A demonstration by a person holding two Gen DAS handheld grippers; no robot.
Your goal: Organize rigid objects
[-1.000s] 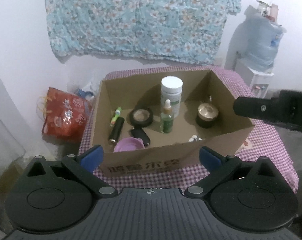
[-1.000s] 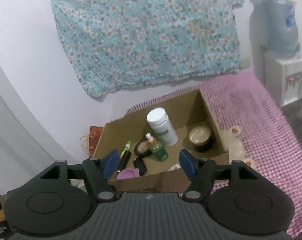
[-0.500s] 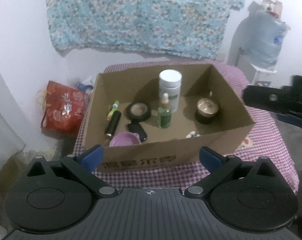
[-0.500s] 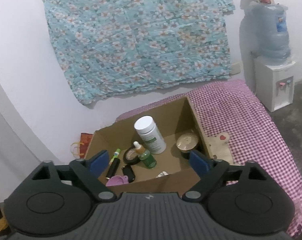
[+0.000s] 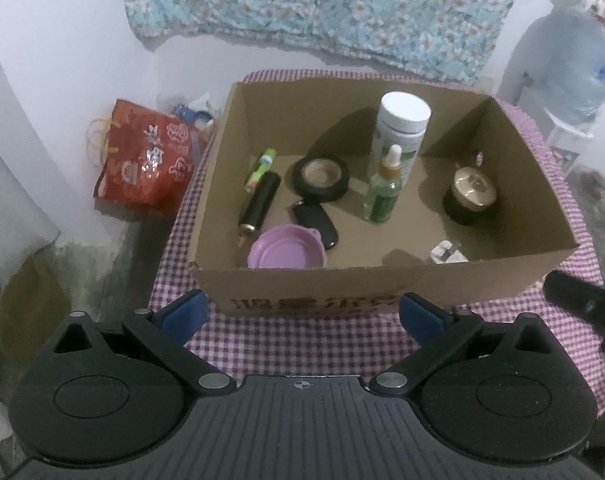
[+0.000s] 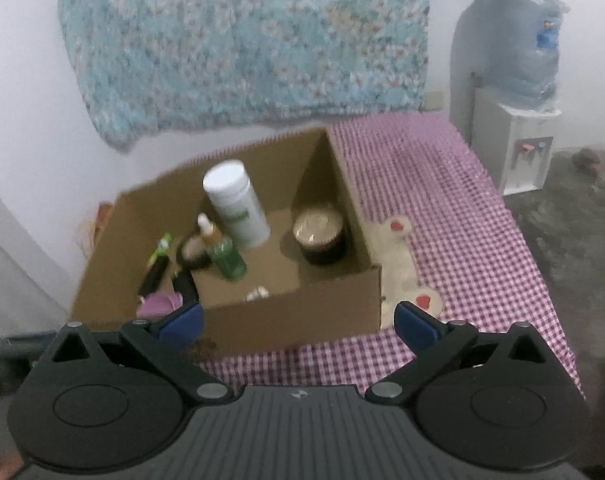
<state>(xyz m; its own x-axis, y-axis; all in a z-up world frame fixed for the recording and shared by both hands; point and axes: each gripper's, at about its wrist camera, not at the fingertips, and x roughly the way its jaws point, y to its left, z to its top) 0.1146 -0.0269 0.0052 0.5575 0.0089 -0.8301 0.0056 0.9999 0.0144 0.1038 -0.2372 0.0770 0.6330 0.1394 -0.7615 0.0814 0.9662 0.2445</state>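
Below my left camera, the left gripper (image 5: 301,314) stands with its blue-tipped fingers spread wide and nothing between them, poised over the checked tablecloth (image 5: 286,344) just short of the cardboard box (image 5: 342,280). My right gripper (image 6: 298,318) is likewise wide, its jaws opening with nothing between the pads; it sits off the box's near right corner, and I can see a dark piece of it at the right edge of the left view. I see the box open-topped with plain brown walls and dark printed characters on its front, the lower part of them cut off by my gripper. Inside, a tall white bottle (image 5: 400,136) with a white cap and green label stands upright toward the back, a small green dropper bottle (image 5: 383,190) upright just in front of it. Left of these lies a black tape roll (image 5: 321,174) flat, then a black cylinder (image 5: 259,204) lying beside a green-and-white stick (image 5: 259,166). A black key fob (image 5: 316,220) lies near a purple lid (image 5: 288,250) that rests against the front wall, partly hidden by it. A dark round jar (image 5: 471,196) with a gold top sits at the right. A small white object (image 5: 446,252) near the front wall is half hidden; I cannot tell what it is. My right view is blurred, so the labels there are unreadable.
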